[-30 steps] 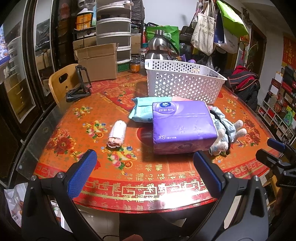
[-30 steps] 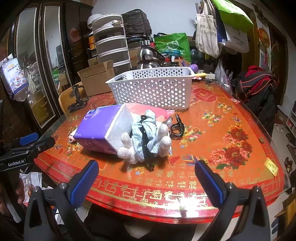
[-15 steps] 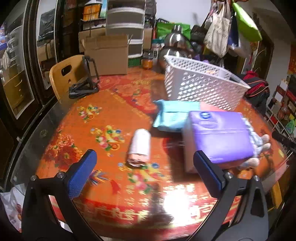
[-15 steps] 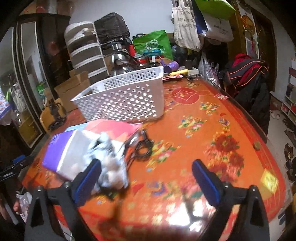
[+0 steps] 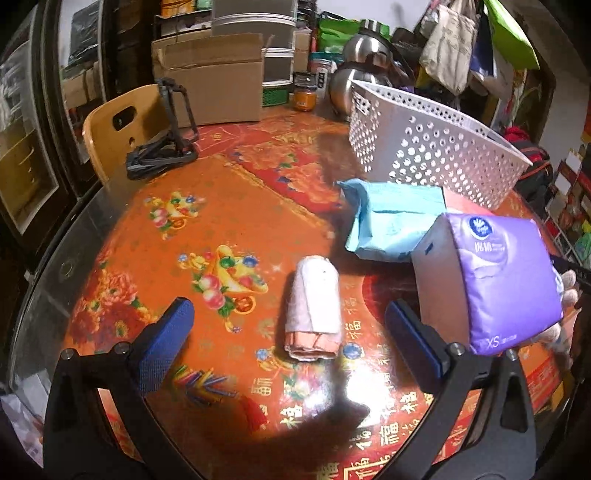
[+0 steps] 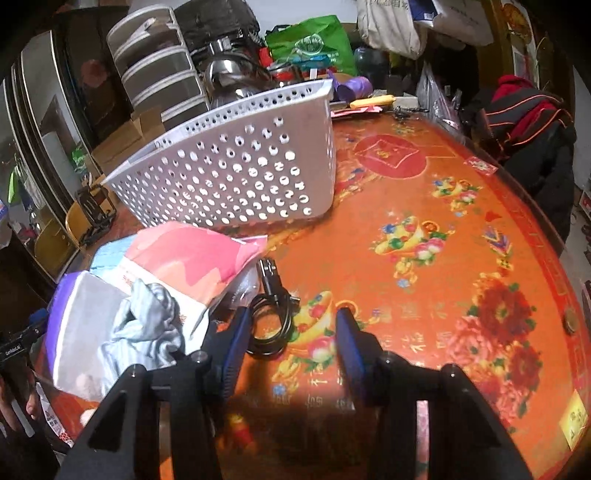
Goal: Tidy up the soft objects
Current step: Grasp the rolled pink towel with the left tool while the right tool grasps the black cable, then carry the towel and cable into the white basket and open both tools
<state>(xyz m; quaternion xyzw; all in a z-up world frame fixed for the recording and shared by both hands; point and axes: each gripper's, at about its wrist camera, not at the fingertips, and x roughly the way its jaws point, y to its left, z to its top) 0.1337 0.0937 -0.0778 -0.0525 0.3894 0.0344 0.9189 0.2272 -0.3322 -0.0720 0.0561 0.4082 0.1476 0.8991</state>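
A cardboard box (image 5: 218, 79) stands at the upper centre of the left wrist view, with grey stacked drawers (image 5: 255, 22) behind it. A wooden chair (image 5: 114, 125) shows at the left edge, beside a black folding stand (image 5: 162, 147) on the counter (image 5: 221, 206), whose cover is red and orange with flowers. A steel kettle (image 5: 354, 70) and a small orange jar (image 5: 304, 98) sit at the top. In the right wrist view a coiled black cable (image 6: 271, 317) lies at lower centre, a green bag (image 6: 310, 44) at the top, and what may be a coin (image 6: 570, 320) near the right rim.
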